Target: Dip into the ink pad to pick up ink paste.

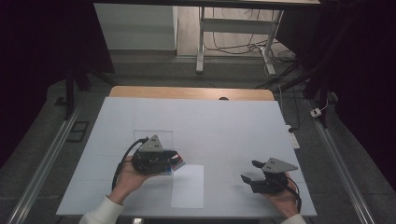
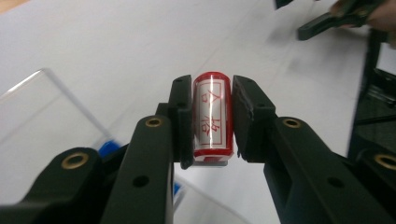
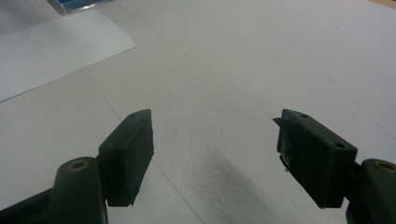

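Now: left gripper (image 2: 212, 116) clamped on red stamp (image 2: 213, 114), held just above worktop (image 1: 224, 126), beside white paper sheet (image 1: 187, 186). Right gripper (image 3: 215, 158) wide open, holding nothing, well apart over bare worktop. Risk: round stamp body rolling between pads, printing crooked or off sheet

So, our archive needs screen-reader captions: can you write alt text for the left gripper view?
The left gripper clamps a red-and-white stamp with red characters between its two black jaws, above a white table. A clear plastic sheet lies at left.
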`<state>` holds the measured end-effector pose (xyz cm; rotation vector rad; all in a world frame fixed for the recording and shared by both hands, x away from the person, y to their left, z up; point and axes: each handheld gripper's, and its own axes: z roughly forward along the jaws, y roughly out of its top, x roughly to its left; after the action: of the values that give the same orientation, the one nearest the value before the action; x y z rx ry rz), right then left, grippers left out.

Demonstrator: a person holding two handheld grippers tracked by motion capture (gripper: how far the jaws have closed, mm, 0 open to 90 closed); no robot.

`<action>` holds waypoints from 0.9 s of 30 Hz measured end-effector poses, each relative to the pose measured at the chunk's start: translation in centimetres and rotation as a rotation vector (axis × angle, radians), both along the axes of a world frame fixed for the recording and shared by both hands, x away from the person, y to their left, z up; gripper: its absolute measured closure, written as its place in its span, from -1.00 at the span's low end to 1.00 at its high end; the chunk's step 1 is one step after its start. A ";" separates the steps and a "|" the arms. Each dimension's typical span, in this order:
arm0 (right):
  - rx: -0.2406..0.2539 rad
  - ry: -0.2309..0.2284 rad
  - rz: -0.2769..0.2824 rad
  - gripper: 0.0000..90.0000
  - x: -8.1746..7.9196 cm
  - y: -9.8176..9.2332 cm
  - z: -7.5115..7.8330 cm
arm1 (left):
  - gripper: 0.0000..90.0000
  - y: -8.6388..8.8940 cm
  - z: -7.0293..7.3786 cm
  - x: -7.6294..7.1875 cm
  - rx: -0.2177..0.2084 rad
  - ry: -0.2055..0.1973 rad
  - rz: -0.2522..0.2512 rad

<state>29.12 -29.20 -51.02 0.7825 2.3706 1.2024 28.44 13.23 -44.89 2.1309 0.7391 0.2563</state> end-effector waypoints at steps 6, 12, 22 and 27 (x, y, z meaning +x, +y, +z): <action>-0.001 -0.002 -0.001 -0.39 0.0 0.0 0.0 | 0.56 1.3 -0.7 0.9 0.060 0.048 0.044; -0.002 0.001 -0.004 -0.39 0.0 0.0 0.0 | 0.56 1.8 -1.3 1.4 0.123 0.092 0.061; -0.003 0.001 -0.005 -0.39 0.0 -0.1 0.0 | 0.57 2.2 -2.1 2.2 0.195 0.090 0.126; -0.005 0.003 -0.005 -0.39 0.0 0.0 0.0 | 0.57 2.3 -2.7 2.7 0.220 0.095 0.145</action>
<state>29.11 -29.24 -51.05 0.7886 2.3716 1.1937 31.10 15.58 -47.63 2.3122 0.9611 0.3291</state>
